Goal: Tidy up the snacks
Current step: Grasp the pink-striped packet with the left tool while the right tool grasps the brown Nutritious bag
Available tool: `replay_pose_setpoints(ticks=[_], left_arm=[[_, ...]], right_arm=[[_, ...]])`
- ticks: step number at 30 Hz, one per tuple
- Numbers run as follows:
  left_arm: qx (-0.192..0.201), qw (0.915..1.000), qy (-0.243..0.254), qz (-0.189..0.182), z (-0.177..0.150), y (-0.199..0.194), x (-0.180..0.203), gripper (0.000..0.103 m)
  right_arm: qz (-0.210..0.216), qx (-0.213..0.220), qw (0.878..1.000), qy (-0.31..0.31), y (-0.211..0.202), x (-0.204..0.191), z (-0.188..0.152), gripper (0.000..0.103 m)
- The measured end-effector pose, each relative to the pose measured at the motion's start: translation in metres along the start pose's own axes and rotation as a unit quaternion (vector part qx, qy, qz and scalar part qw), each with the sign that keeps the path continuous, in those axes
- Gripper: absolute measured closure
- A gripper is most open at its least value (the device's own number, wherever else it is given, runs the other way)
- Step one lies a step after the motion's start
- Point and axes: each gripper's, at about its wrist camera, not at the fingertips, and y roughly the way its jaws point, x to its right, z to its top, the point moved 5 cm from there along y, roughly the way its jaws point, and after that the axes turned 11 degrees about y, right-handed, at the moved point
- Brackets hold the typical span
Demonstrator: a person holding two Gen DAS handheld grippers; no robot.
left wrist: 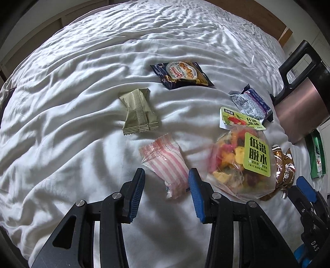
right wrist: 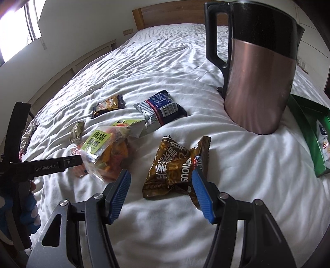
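Several snack packets lie on a white bed sheet (left wrist: 82, 103). My left gripper (left wrist: 167, 181) is open, its jaws on either side of a pink striped packet (left wrist: 165, 162). Beyond lie an olive packet (left wrist: 139, 111), a dark cookie packet (left wrist: 182, 75), a blue-grey packet (left wrist: 251, 103) and a clear bag of dried fruit (left wrist: 241, 160) with a green label. My right gripper (right wrist: 160, 183) is open around a brown packet (right wrist: 175, 171). The fruit bag (right wrist: 107, 152) and the blue-grey packet (right wrist: 160, 109) also show in the right wrist view.
A copper and black kettle (right wrist: 259, 78) stands on the bed at the right, also in the left wrist view (left wrist: 301, 107). A green box (right wrist: 309, 132) with packets inside lies beyond it at the right edge. A wooden headboard (right wrist: 148, 16) is at the far end.
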Motion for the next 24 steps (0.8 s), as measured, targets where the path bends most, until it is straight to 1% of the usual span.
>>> replay_pose_setpoints(ticks=[4,5,7,15,18,24], left_arm=[[0.0,1.0,-0.003,-0.005,0.003,0.007,0.002,0.065],[-0.001,1.0,-0.002,-0.005,0.004,0.009,0.003,0.065],[-0.004,1.0,-0.002,-0.008,0.004,0.013,0.005,0.065],[-0.003,0.9998,-0.009,-0.015,0.005,0.023,0.004,0.065],[-0.003,0.9999,-0.005,-0.013,0.005,0.026,0.004,0.065],[-0.002,0.9999,-0.001,-0.011,0.005,0.028,0.004,0.065]], right_arm=[[-0.007,0.0,1.0,0.002,0.011,0.001,0.001,0.051],[-0.009,0.001,1.0,0.002,0.014,0.001,0.002,0.048],[-0.013,0.003,1.0,0.001,0.017,0.0,0.003,0.046],[-0.046,0.017,0.999,0.002,0.019,0.007,0.008,0.046],[-0.061,0.012,0.998,-0.009,0.026,0.008,0.008,0.046],[-0.07,0.002,0.997,-0.018,0.037,0.01,0.008,0.044]])
